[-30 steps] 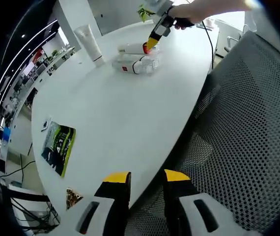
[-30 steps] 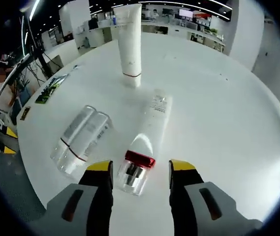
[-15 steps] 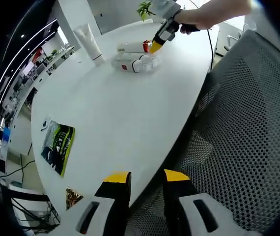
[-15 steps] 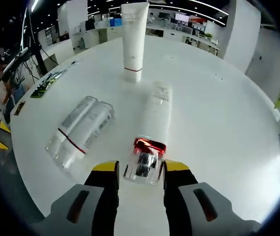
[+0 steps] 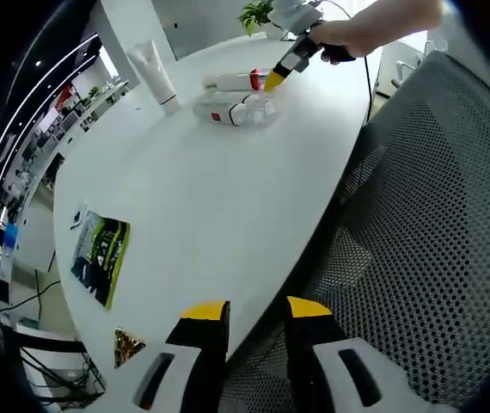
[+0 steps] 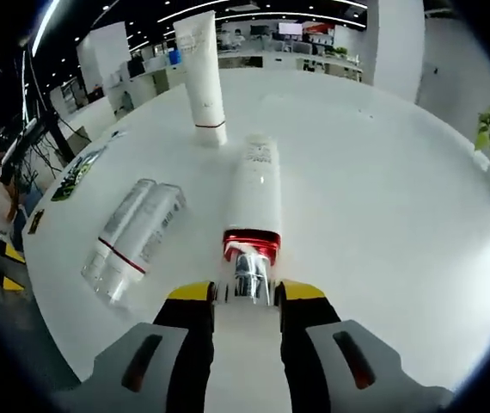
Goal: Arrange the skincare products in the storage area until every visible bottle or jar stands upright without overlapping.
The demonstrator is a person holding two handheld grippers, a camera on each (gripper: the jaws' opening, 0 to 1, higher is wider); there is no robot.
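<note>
Right gripper view: the clear cap (image 6: pixel 247 280) of the lying bottle (image 6: pixel 254 202) sits between the fingers (image 6: pixel 192 293), sides partly covered. The label print on the bottle is too small to read. Upright tube (image 6: pixel 200 73): top cut by the view edge.

Left gripper view: right gripper (image 5: pixel 272 81) covers the bottle's cap end. The two clear bottles (image 5: pixel 232 110) blur together. Leaflet (image 5: pixel 101 256) text is unreadable. Small brown item (image 5: pixel 128 346) at the surface (image 5: pixel 211 198) edge: can't identify.

Grey tongs (image 6: pixel 247 292) with yellow tips, black slots.
</note>
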